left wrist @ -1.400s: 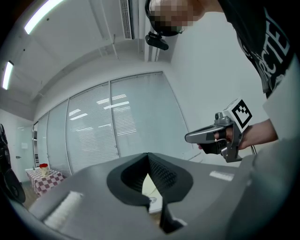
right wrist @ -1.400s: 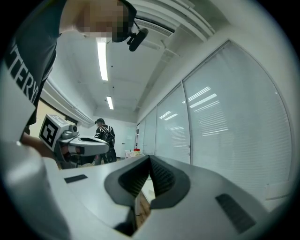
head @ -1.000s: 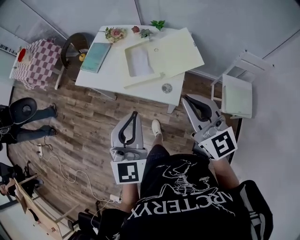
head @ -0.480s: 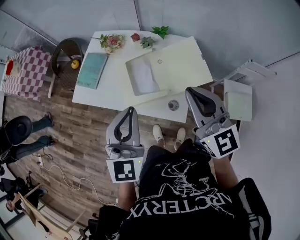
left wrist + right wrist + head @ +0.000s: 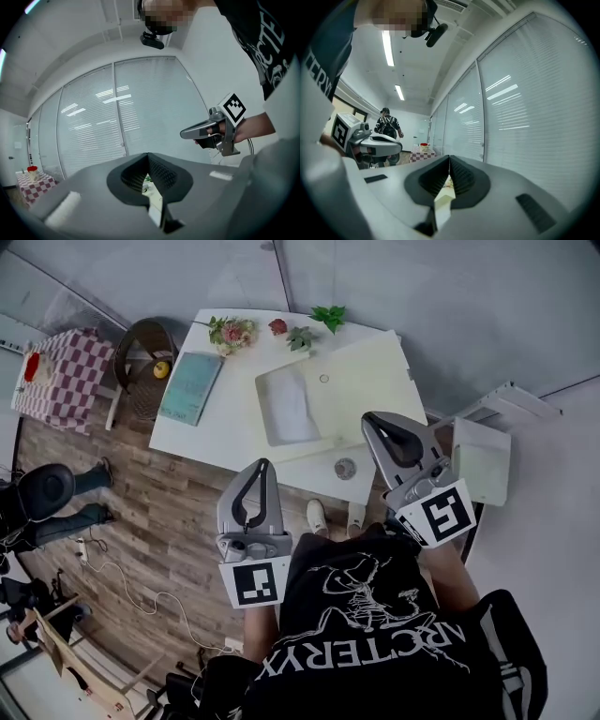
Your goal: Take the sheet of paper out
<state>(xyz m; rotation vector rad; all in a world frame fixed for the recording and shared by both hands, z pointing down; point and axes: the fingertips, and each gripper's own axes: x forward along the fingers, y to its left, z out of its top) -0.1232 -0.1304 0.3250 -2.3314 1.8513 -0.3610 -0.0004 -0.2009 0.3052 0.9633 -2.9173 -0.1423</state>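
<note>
A white sheet of paper [image 5: 287, 407] lies in an open pale box [image 5: 330, 442] on the white table [image 5: 230, 437]; the box lid [image 5: 364, 381] lies flat to its right. My left gripper [image 5: 264, 466] is shut and empty, held over the floor just short of the table's near edge. My right gripper [image 5: 370, 422] is also shut and empty, with its tip over the table's near right corner beside the box. From the left gripper view, the left gripper [image 5: 148, 155] points level, jaws meeting. The right gripper [image 5: 449, 159] looks the same in its own view.
On the table lie a teal book [image 5: 190, 387], flowers [image 5: 230, 332], two small plants [image 5: 300, 335] and a small round object [image 5: 345, 468]. A wicker chair [image 5: 148, 348] and a checked table [image 5: 56, 371] stand left, a white stand [image 5: 483, 460] right. A person [image 5: 47, 493] sits at far left.
The table has drawn nearer in the head view. Both grippers have come forward with it; the right one now reaches the table's near corner. Both jaws stayed shut.
</note>
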